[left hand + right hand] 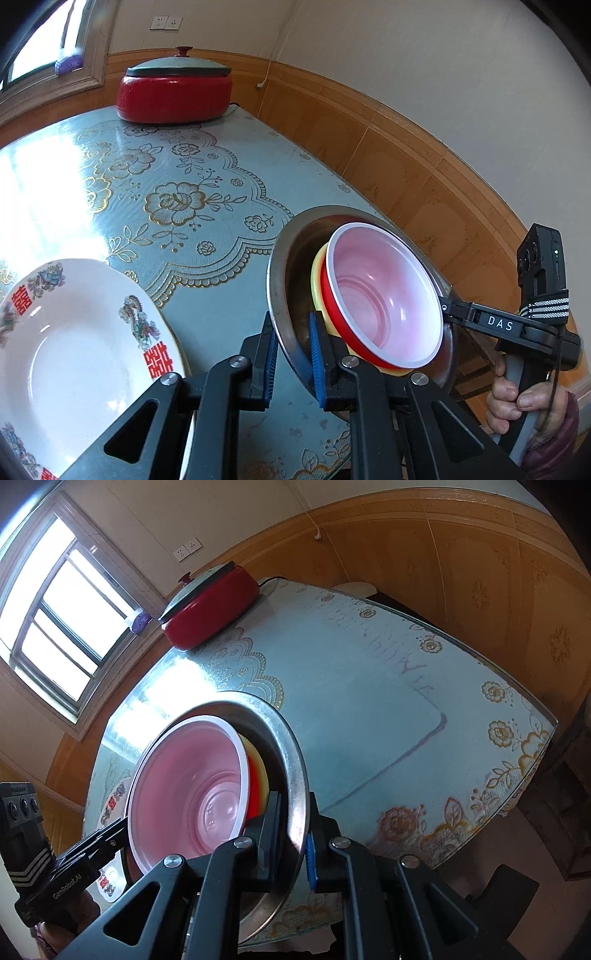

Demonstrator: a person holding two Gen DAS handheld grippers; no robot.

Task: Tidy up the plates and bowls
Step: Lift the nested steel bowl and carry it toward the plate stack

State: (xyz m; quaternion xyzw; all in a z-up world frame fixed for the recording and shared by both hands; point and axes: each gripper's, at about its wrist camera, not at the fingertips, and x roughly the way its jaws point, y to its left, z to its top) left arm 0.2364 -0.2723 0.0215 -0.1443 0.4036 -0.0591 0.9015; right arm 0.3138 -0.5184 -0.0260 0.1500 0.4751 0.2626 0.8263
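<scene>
The left gripper (293, 360) clamps the near rim of a round stainless-steel basin (286, 266), one blue-padded finger outside the wall and one inside, jaws narrowed onto the thin metal. The right gripper (293, 843) clamps the opposite rim of the same basin, its jaws pressed down to the thickness of the rim. The basin hangs between the two grippers, tilted, apparently clear of the glass-topped table with the blue floral cloth (192, 192).

Nested in the basin, just inboard of both jaws, sit a yellow plastic bowl (317, 273) and, inside it, a red plastic bowl with a white rim and pink interior (384, 295). These lean toward the left jaws and are held by nothing but the basin wall.

A white ceramic plate with red double-happiness characters and floral decals (74, 350) lies on the table just beside the left gripper, on its outer side. A red electric pot with a grey lid (173, 88) stands well ahead of both jaws at the far end.

To carry the load well, both grips should likely remain firm and both hands should travel together at matched height. Levelling the basin would reduce the chance of the inner bowls sliding out. The left gripper's path should pass clear of the plate.
</scene>
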